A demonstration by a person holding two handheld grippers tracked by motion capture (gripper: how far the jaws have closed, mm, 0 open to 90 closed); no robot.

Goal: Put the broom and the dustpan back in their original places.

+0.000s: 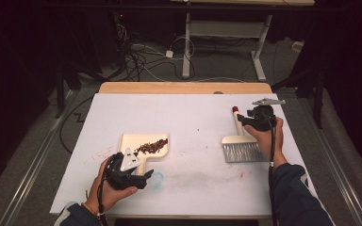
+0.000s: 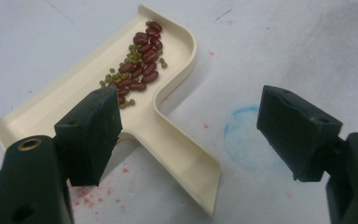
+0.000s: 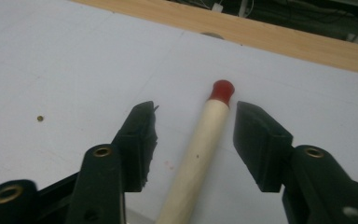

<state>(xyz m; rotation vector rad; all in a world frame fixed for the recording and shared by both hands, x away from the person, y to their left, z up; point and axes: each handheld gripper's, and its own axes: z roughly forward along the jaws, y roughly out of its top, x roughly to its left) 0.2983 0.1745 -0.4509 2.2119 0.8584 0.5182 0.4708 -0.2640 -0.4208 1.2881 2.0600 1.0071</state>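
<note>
Found the left gripper (image 1: 143, 178) low over the near left of the white sheet (image 1: 193, 108), jaws spread wide and pressing on nothing. Saw, in the left gripper view, the cream dustpan (image 2: 177, 149) lying flat on the sheet, handle running out between the two jaws, one pad (image 2: 91, 133) hanging over the pan's near wall without clamping it. Noted a small heap of red beans and green mung beans (image 2: 140, 60) gathered in the pan's deep corner, against the raised rim; judged the pan laid level so that nothing rolls back out over the open lip. Spotted a faint blue ring (image 2: 242, 135) drawn on the sheet just beside the handle, and red smudges around it.

Found the right gripper (image 1: 250, 117) at the far right, jaws parted on either side of the brush's wooden handle (image 3: 200, 144), touching neither flank. Saw the red-tipped end (image 3: 221, 91) pointing toward the table's far wooden edge, and the grey bristles (image 1: 242, 153) resting on the sheet nearer the person, well apart from the dustpan. Judged both tools as set down rather than gripped, each lying within its own gripper's reach. Spotted one stray bean (image 3: 40, 118) on the sheet, off to the side of the brush.
</note>
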